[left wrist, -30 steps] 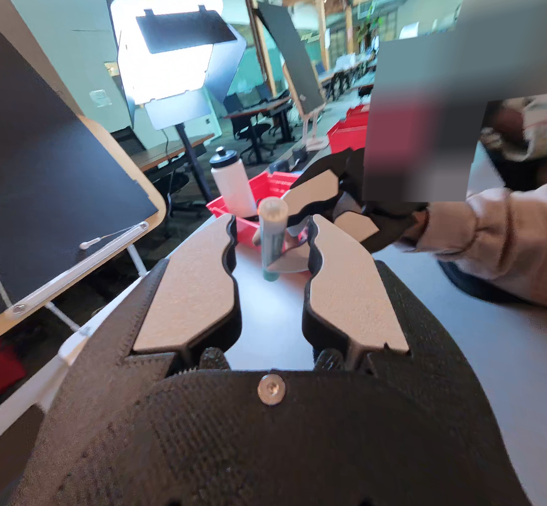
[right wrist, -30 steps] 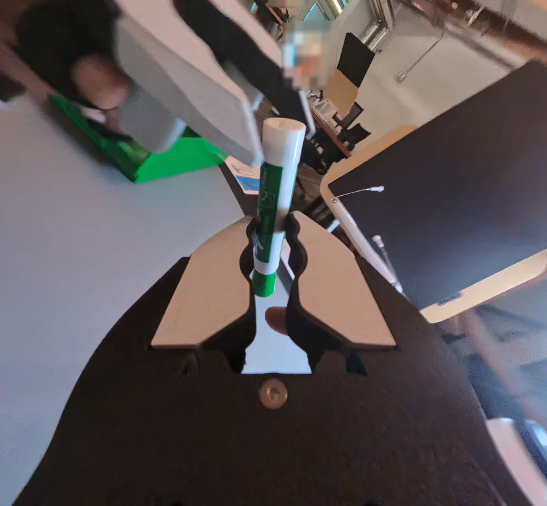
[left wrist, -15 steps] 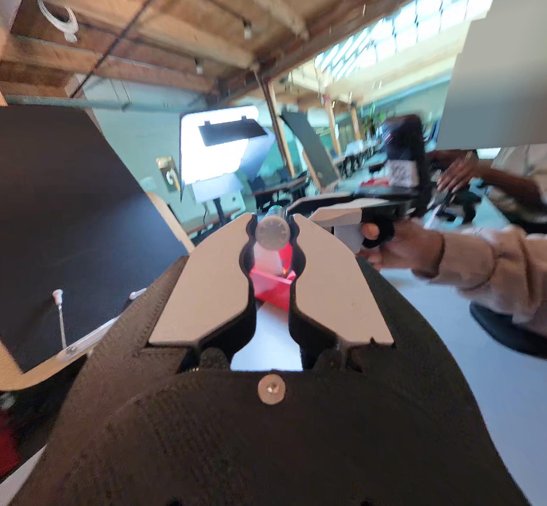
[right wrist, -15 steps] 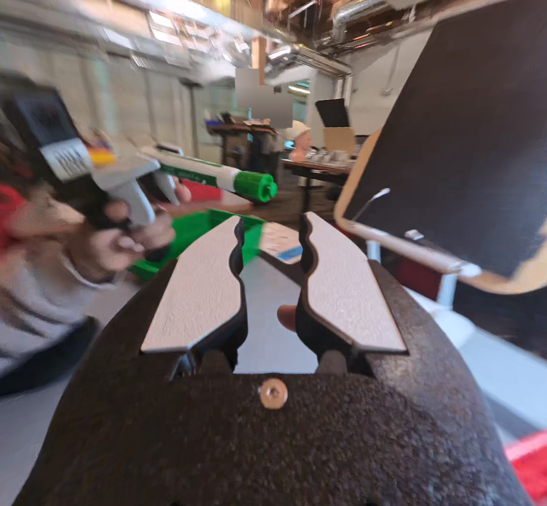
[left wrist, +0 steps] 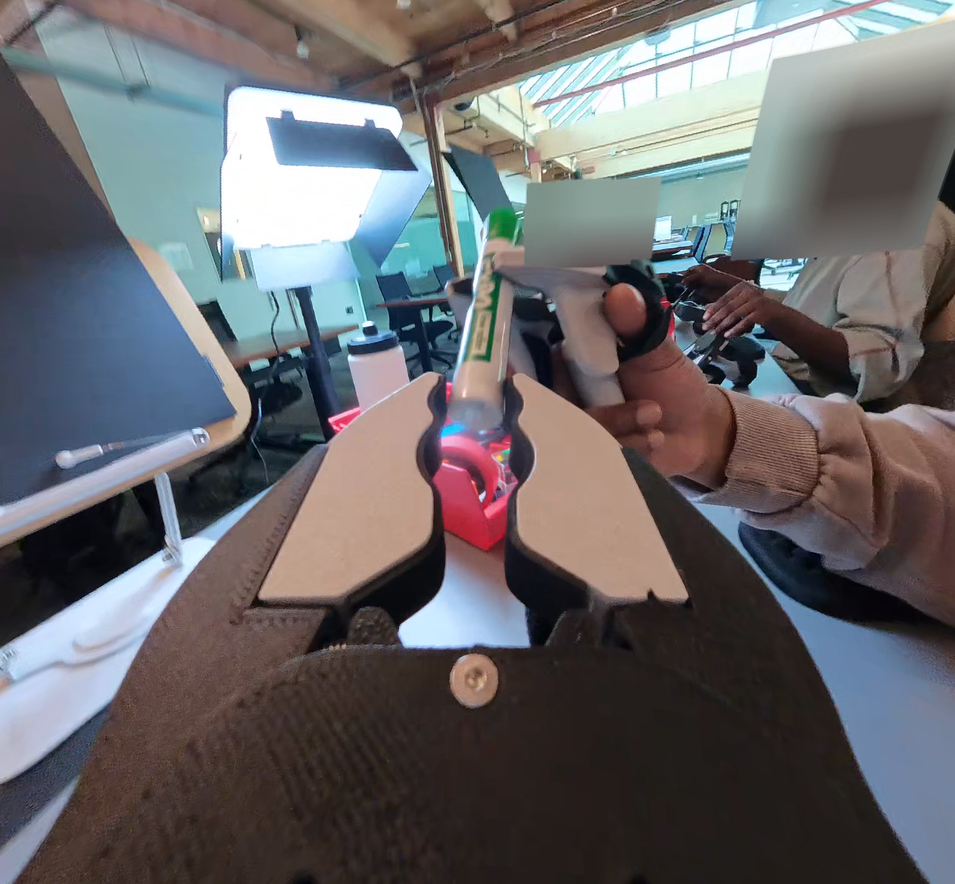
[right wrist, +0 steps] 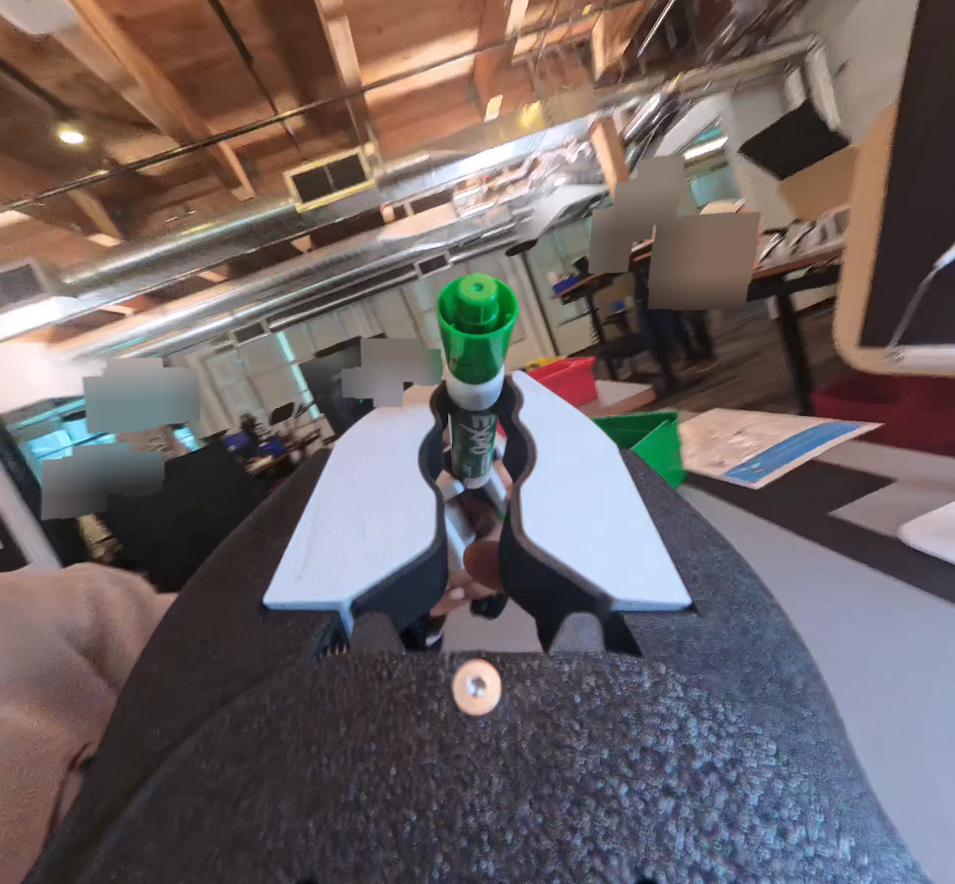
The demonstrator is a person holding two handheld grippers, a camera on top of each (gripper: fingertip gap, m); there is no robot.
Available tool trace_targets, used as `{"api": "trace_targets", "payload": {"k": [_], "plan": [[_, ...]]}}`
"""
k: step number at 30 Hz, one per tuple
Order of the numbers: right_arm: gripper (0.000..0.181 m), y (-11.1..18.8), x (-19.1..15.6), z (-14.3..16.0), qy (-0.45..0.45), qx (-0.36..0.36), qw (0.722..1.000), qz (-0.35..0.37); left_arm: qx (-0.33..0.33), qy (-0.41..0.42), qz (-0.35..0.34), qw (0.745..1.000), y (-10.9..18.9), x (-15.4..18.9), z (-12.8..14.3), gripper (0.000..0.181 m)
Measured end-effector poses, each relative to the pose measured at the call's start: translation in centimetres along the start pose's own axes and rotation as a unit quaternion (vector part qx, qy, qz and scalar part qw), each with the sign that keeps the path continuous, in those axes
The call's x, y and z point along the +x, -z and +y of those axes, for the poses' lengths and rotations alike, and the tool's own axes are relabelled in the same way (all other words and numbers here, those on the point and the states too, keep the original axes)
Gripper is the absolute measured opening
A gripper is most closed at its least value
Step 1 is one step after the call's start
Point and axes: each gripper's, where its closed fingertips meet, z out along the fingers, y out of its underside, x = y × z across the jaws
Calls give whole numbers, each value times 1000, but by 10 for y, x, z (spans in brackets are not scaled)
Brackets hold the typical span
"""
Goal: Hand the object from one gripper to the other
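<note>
A white marker with a green cap [left wrist: 483, 332] stands tilted upward between both grippers. My left gripper [left wrist: 475, 396] is shut on its bottom end. The right gripper's grey fingers [left wrist: 548, 277] hold it higher up, below the cap; a hand [left wrist: 666, 409] holds that gripper. In the right wrist view the right gripper [right wrist: 474, 394] is shut on the marker [right wrist: 471, 438] just under the green cap. Grey fingers of the left gripper [right wrist: 455, 507] show through the gap beneath it. The marker is held up in the air above the table.
A red bin [left wrist: 475, 523] with a tape roll and a white bottle [left wrist: 377, 368] stand behind the marker. A black board on an easel [left wrist: 77, 316] is at the left, with a lit panel [left wrist: 299, 187] behind. A green bin [right wrist: 651, 440] and a paper sheet [right wrist: 765, 440] lie on the table. Another person's arm [left wrist: 806, 332] is at the right. Some 5 cm of space lies between my two pairs of fingers.
One second ago the right gripper held the marker and the left was open. Half a second ago the left held it and the right was open. Now both are shut on it.
</note>
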Motion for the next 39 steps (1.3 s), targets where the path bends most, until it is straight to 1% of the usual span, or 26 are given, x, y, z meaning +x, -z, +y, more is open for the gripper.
{"api": "trace_targets", "payload": {"k": [2,5,7,9,11,13,15,18,23,24,25,28,32,35,39], "plan": [[18,12,3,-23,24,39,999,15,17,52,-2,999,2,-5,-2,21],[18,24,8,-40,41,66,996,34,27,123,5,992,1,-9,-1,25],[19,24,7,-41,39,81,996,27,43,157,11,987,-1,-6,-4,24],[18,18,5,-32,44,76,996,25,58,179,14,982,-2,-3,-7,23],[18,11,4,-22,58,68,996,25,62,178,12,982,-2,-1,-9,22],[19,5,0,-13,54,63,996,11,56,158,1,986,-2,-1,-9,20],[19,5,-3,-14,52,75,996,4,42,148,-11,988,-2,-3,-6,11],[19,5,-5,-13,38,63,997,-7,65,147,-9,987,1,-3,-14,11],[19,6,-6,-13,33,65,997,-14,69,164,5,984,2,-2,-16,10],[19,6,-6,-13,32,61,997,-15,65,164,12,984,2,0,-16,10],[19,6,-5,-12,34,57,998,-14,62,167,23,984,3,1,-16,4],[18,4,-8,-12,36,55,998,-18,65,196,53,977,5,3,-20,4],[19,4,-9,-11,50,54,997,-13,76,202,64,974,8,2,-24,4],[28,5,-8,-14,49,61,997,-10,88,200,67,973,11,-1,-31,3],[35,3,-6,-8,34,53,998,-15,105,201,66,972,18,-8,-42,3]]}}
